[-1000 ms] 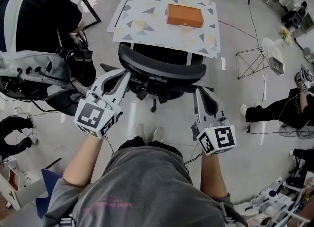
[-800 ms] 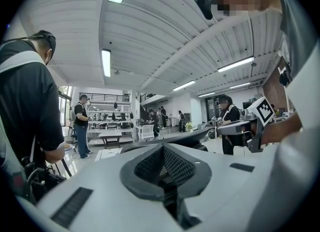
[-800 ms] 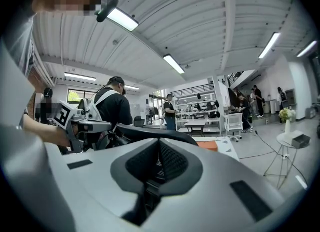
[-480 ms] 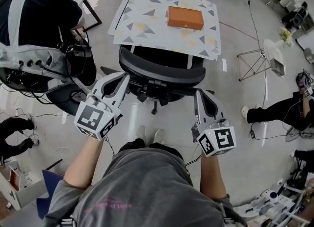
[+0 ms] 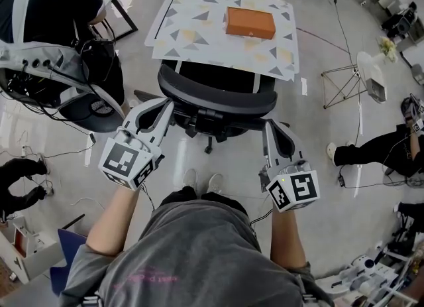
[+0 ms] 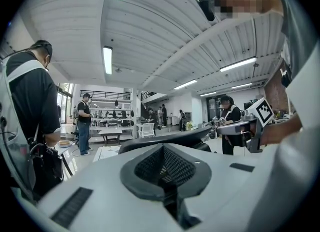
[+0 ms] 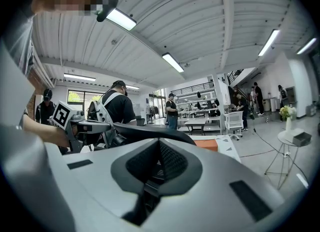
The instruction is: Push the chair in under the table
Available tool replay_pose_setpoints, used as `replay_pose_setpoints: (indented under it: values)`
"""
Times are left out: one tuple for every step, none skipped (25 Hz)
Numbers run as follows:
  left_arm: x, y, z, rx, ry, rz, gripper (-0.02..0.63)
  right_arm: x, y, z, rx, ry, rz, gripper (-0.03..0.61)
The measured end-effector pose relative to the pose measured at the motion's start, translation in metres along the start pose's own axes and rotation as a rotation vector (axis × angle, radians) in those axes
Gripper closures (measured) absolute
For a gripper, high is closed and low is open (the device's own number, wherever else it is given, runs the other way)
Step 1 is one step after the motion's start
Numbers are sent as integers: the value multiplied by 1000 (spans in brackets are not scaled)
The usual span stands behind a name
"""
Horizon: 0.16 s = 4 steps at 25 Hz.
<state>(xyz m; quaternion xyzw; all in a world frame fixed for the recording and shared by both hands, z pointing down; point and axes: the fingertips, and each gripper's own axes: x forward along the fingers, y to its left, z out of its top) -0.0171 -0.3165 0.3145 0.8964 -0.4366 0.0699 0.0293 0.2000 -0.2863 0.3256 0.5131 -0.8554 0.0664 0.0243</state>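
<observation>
A black office chair [image 5: 217, 95] stands with its seat partly under the table [image 5: 192, 30], which wears a cloth of triangle patterns. My left gripper [image 5: 167, 108] is shut and empty, its tip at the left end of the curved backrest. My right gripper [image 5: 268, 125] is shut and empty too, its tip just below the backrest's right end. Whether either tip touches the chair I cannot tell. In the left gripper view the closed jaws [image 6: 165, 171] point over the backrest's top edge [image 6: 167, 138]. The right gripper view shows its shut jaws [image 7: 157, 168] behind the same edge [image 7: 150, 132].
An orange box [image 5: 250, 22] lies on the table. A person in black with a backpack [image 5: 46, 40] stands close at the left. A small white side table [image 5: 369, 73] and a seated person's legs [image 5: 371, 150] are at the right. Cables trail over the floor at the left.
The person at the upper left has shifted further left and away. The chair and both grippers sit almost where they were.
</observation>
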Motion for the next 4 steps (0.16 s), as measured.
replay_pose_setpoints:
  values:
    - [1,0,0,-1,0,1,612,0,-1,0,0,0,0,574]
    - [2,0,0,-1,0,2,612,0,-2,0,0,0,1,574]
    - [2,-1,0,-1,-1,2,612,1,-3,0,1,-1,0,574]
    - [3,-1,0,-2,-1,3,612,1,-4,0,2,-1,0,574]
